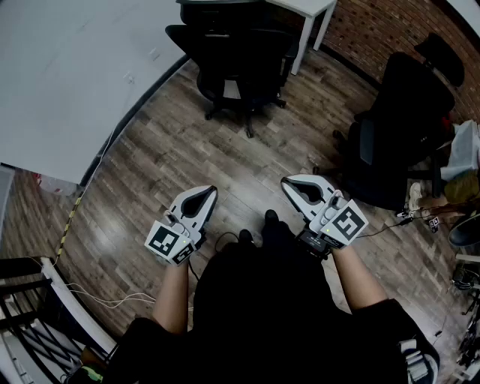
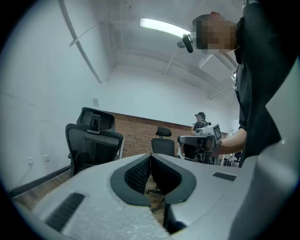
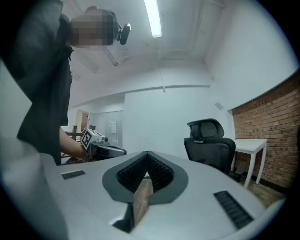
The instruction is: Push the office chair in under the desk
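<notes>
The black office chair stands on the wood floor at the far middle, its back toward me, just in front of the white desk. I hold both grippers level at waist height, well short of the chair. My left gripper is shut with nothing in it, and so is my right gripper. In the left gripper view the chair shows left of the closed left gripper. In the right gripper view the chair and the desk sit to the right of the closed right gripper.
A second black chair stands at the right, with clutter and cables beyond it. A white wall runs along the left, a brick wall across the far right. A white cable and a black metal frame lie at lower left.
</notes>
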### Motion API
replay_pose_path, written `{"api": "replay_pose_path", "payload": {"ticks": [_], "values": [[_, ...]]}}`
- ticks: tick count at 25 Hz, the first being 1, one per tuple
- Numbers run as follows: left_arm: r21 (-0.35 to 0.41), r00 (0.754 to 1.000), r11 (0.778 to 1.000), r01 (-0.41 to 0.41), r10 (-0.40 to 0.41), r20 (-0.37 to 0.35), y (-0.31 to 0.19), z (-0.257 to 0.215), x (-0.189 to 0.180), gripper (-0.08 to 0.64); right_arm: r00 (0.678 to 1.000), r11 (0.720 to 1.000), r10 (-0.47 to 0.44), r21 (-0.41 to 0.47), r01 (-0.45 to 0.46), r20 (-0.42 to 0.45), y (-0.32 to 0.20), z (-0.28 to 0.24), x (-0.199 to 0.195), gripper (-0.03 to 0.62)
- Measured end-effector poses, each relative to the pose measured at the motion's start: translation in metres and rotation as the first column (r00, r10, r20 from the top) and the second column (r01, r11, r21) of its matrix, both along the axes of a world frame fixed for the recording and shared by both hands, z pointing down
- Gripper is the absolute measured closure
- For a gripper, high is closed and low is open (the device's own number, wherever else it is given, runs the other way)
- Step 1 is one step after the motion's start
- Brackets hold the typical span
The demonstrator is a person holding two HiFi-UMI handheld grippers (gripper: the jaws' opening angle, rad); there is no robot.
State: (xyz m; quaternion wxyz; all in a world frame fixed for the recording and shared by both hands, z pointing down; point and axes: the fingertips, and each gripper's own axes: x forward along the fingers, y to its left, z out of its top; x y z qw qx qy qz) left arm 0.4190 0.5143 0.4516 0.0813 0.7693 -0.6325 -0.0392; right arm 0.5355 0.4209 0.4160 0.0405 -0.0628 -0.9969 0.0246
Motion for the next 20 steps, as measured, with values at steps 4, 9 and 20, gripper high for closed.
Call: {"api": "replay_pose_path", "payload": {"ticks": [4, 9, 20], "values": [[0.013, 0.999, 1.0, -0.019, 0.019, 0.026, -0.002, -0.004, 0.005, 0.545, 1.0, 1.0, 0.015, -0.013, -0.015, -0.021, -0.006, 0.009, 0.01, 0.588], [0.019, 0.999, 0.999, -0.031, 0.031, 0.033, -0.005, -0.004, 0.006, 0.545, 0.999, 0.998, 0.04, -0.048, -0.041, -0.01, -0.009, 0.013, 0.005, 0.588], [0.035, 0.996, 0.996, -0.088, 0.087, 0.008, -0.003, -0.006, 0.012, 0.545, 1.0, 0.999, 0.003, -0.043, -0.003, 0.003, 0.009, 0.009, -0.012, 0.586]]}}
